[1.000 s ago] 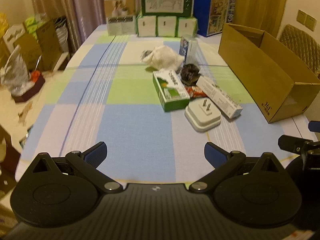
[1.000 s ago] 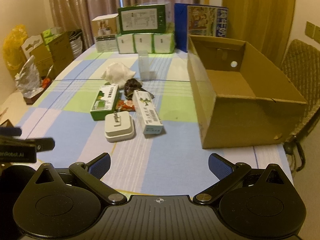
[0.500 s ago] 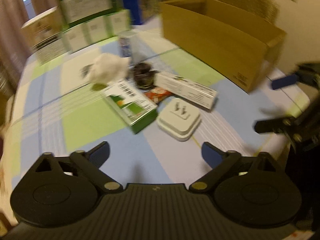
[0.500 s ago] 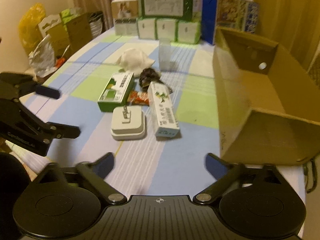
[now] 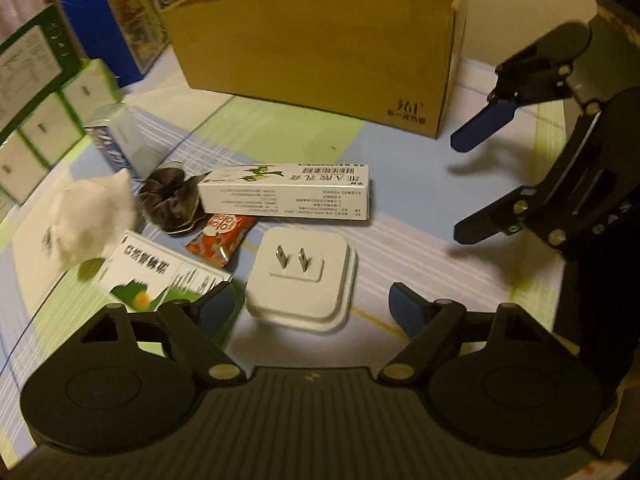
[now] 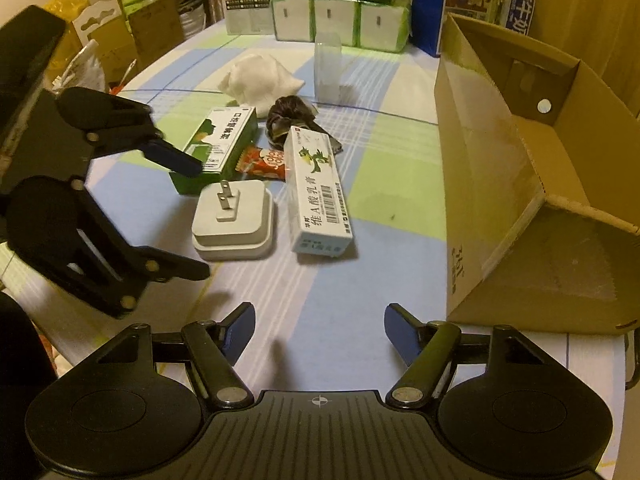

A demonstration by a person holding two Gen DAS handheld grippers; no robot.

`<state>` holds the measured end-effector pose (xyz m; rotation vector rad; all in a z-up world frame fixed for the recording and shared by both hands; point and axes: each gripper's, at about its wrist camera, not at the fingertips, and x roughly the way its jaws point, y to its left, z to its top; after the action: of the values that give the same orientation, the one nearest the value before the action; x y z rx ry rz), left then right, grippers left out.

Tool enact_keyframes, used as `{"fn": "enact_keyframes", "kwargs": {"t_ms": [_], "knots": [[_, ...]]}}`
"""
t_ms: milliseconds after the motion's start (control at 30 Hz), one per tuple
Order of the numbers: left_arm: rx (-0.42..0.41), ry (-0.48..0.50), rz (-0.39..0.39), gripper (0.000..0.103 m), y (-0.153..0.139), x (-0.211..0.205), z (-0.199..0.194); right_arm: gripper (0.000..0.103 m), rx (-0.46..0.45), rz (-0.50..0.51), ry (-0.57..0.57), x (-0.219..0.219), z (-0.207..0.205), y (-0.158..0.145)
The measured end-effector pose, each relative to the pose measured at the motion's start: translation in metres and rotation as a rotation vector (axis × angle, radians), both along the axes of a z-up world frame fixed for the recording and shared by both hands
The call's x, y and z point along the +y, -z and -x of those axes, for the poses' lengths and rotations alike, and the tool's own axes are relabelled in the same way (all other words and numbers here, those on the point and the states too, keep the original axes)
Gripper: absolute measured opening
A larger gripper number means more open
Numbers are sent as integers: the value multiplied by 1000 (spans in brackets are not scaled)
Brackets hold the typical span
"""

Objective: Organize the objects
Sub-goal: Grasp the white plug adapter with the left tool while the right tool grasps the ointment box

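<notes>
A white plug adapter [image 5: 302, 276] [image 6: 234, 220] lies prongs up on the checked tablecloth, just ahead of my open left gripper [image 5: 310, 312]. Around it lie a long white ointment box [image 5: 286, 192] [image 6: 318, 188], a green medicine box [image 5: 160, 276] [image 6: 218, 146], a red snack packet [image 5: 220, 236] [image 6: 264, 162], a dark scrunchie [image 5: 170, 202] [image 6: 286, 118] and a white cloth [image 5: 90, 220] [image 6: 260, 80]. My right gripper [image 6: 320, 330] is open and empty, near the table's front edge, beside the open cardboard box [image 5: 320, 44] [image 6: 532, 184].
A clear plastic box [image 6: 328, 68] [image 5: 116, 136] stands behind the pile. Green-and-white cartons [image 6: 340, 20] and a blue box [image 6: 476, 4] line the table's far end. Bags and cartons [image 6: 100, 36] crowd the floor at left. Each gripper shows in the other's view: the left gripper [image 6: 196, 220], the right gripper [image 5: 468, 188].
My left gripper has swung right and closed in low on the plug adapter. My right gripper has moved forward towards the pile and the cardboard box. Both stay open.
</notes>
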<state>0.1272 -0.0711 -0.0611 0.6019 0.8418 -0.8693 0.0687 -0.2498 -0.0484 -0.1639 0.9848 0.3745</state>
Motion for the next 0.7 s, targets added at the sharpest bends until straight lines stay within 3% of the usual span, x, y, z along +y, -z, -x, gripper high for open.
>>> {"fn": "enact_keyframes", "kwargs": {"t_ms": [67, 133, 333, 533, 700], "knots": [[19, 4, -3, 72, 7, -3, -8, 70, 3, 10, -4, 0, -2, 2], [27, -7, -7, 58, 11, -5, -12, 70, 5, 8, -3, -1, -3, 3], [43, -117, -7, 57, 3, 6, 1, 70, -9, -7, -14, 4, -15, 6], [77, -383, 7, 57, -8, 39, 14, 70, -34, -2, -27, 24, -45, 16], [76, -472, -1, 55, -5, 51, 15, 67, -5, -4, -3, 30, -76, 28]]}}
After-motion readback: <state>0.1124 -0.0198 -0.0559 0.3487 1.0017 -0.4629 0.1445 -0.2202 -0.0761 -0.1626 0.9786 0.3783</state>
